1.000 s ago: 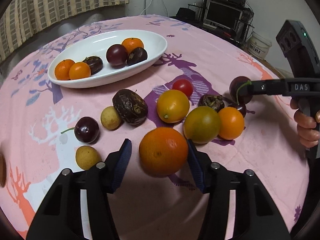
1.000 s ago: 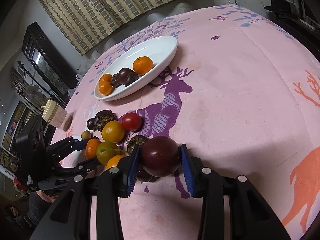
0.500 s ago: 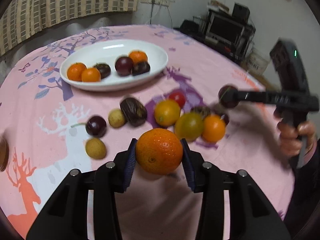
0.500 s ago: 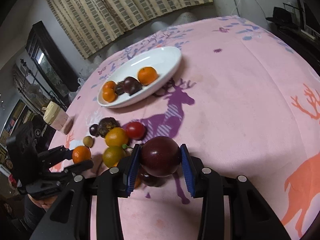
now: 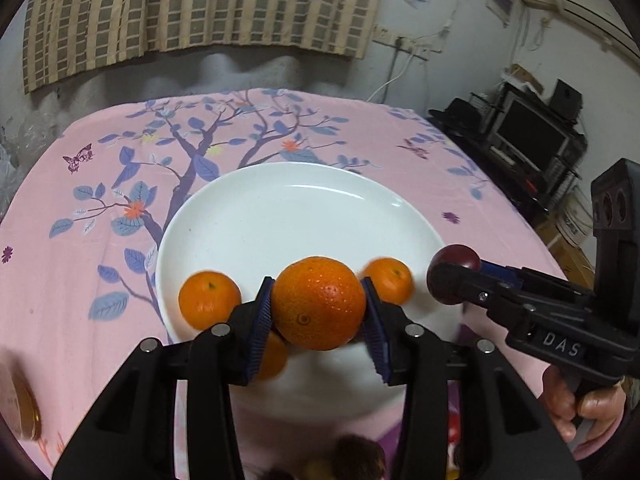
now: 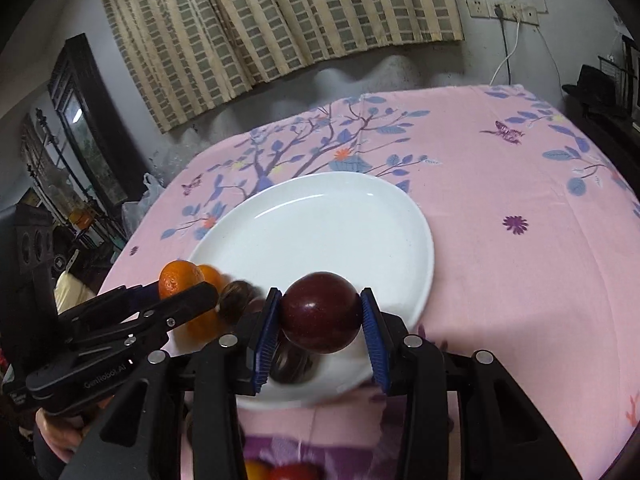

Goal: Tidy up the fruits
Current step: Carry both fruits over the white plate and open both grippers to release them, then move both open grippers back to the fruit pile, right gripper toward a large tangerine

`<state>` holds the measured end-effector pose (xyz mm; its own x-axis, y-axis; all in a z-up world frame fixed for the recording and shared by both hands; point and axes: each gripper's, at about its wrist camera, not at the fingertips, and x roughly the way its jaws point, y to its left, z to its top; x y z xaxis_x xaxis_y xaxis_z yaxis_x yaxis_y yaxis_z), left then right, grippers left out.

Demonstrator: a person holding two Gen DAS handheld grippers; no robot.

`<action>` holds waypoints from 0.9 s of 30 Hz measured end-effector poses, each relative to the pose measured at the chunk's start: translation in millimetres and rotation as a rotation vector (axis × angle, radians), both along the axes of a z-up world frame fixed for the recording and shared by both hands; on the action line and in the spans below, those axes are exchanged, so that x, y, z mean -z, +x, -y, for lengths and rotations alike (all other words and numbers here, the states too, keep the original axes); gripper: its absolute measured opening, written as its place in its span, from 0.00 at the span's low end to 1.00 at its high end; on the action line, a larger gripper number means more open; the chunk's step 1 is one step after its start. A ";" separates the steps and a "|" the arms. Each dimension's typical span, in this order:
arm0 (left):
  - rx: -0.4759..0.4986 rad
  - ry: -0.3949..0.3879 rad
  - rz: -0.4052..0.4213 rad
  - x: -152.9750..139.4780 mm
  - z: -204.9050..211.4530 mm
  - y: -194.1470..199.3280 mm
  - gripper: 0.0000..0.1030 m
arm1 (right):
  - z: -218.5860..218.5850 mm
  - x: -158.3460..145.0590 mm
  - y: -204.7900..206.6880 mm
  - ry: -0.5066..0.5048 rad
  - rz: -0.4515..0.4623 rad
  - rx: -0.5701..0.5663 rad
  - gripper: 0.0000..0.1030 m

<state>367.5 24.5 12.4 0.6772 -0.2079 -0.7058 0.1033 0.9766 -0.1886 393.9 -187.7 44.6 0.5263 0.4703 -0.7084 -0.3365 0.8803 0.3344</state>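
Our left claw (image 5: 318, 306) is clenched on a large orange (image 5: 319, 303), its pads having just closed onto it, held above the near rim of the white plate (image 5: 280, 216). Our right claw (image 6: 319, 314) grips a dark plum (image 6: 319, 312) over the same plate. Small tangerines (image 5: 209, 299) lie on the plate. Plate sits on the pink-clothed table (image 6: 520, 184).
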 end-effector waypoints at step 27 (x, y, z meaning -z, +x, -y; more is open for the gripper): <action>-0.325 -0.022 0.023 2.6 -68.6 -114.1 0.95 | 10.8 -12.9 -128.8 -0.109 0.109 -0.091 0.64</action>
<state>253.4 93.1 9.8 0.7268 0.0067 -0.6869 -0.2090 0.9547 -0.2118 265.1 -198.5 57.5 0.5614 0.4431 -0.6989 -0.4457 0.8735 0.1958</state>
